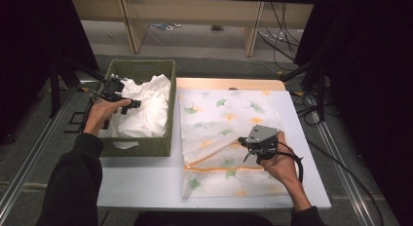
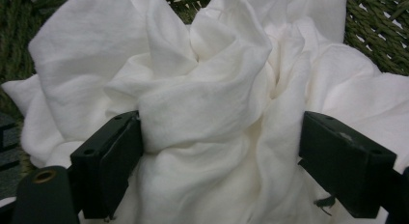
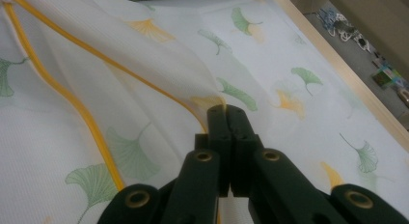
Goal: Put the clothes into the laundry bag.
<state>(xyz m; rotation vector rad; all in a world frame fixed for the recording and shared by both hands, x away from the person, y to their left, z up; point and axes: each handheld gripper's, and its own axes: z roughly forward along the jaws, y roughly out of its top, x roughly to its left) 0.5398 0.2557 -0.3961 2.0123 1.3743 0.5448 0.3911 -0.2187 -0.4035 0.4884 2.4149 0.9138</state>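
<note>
While the right gripper [image 1: 247, 149] pinches the orange-trimmed edge of a mesh laundry bag [image 1: 229, 138] printed with ginkgo leaves, the left gripper [image 1: 127, 105] hangs over a green woven basket [image 1: 141, 147] heaped with crumpled white cloth [image 1: 146, 106]. In the right gripper view the two black jaws stand pressed together, their tips closed on the bag's thin fabric right at the orange piping [image 3: 67, 96], which runs up and away to the left of the tips. The fabric rises from the nip in a shallow tent, lifted off the rest of the bag, which lies flat on the white table [image 1: 146, 182] to the right of the basket. A hand [image 1: 280, 162] grasps this gripper near the bag's lower right part, with a black cable [image 1: 298, 163] looping beside the wrist.

In the left gripper view the jaws stand wide apart, one at each side of the frame, and a thick twisted fold of the white cloth [image 2: 207, 108] bulges up between them. The left finger [image 2: 108, 161] lies against the cloth's flank; the right finger [image 2: 345, 161] sits beside another fold, and whether it presses the cloth cannot be told. The cloth fills the gap between the fingers and spills past both, with the basket's green weave [image 2: 376, 31] showing behind it at the upper corners. From above, the person's left hand [image 1: 100, 114] holds that gripper above the basket's left side, its black-sleeved forearm [image 1: 78, 182] reaching in from the table's near edge.
</note>
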